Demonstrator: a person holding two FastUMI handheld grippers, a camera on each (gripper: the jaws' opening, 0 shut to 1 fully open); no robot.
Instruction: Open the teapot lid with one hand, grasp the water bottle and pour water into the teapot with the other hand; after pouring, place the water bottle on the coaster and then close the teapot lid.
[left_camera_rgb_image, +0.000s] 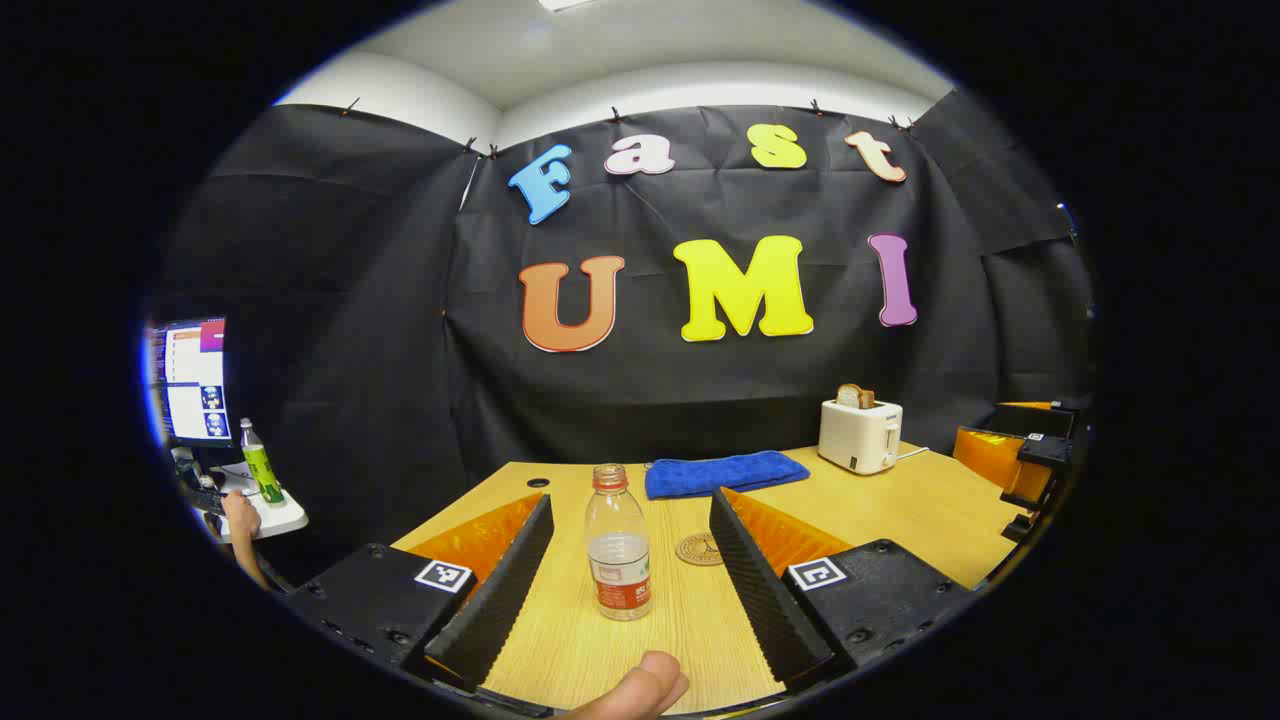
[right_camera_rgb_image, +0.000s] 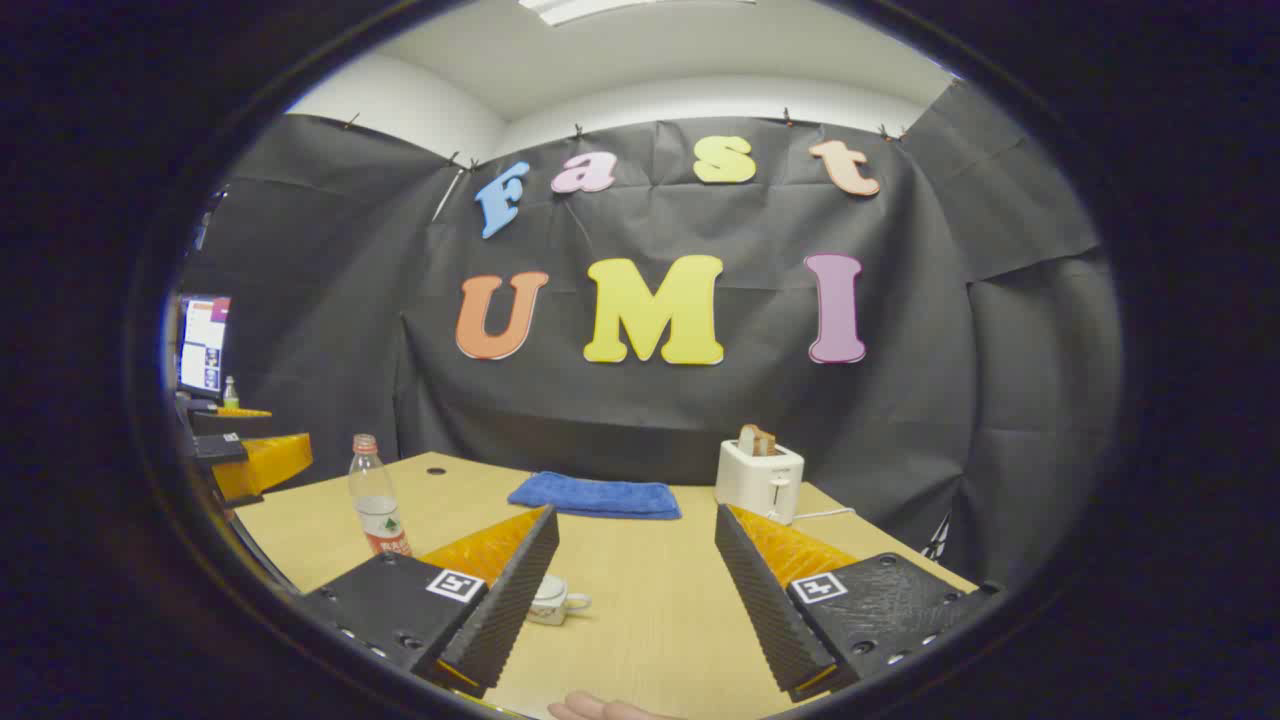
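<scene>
Nothing done yet: both claws, left (left_camera_rgb_image: 630, 575) and right (right_camera_rgb_image: 635, 585), spread, gripping nothing. Bottle (left_camera_rgb_image: 618, 545) upright, uncapped, just before coaster (left_camera_rgb_image: 699, 549); teapot (right_camera_rgb_image: 555, 600) beside bottle; pouring, placing, closing all left.

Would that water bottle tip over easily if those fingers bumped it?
Probably. The water bottle is tall, narrow and looks under half full, so likely light. Its clear plastic may flex when squeezed. It has no cap, so tipping could spill water.

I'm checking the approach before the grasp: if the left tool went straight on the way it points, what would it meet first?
Most likely the water bottle, standing upright between the open left tool fingers' lines; depth is uncertain.
</scene>
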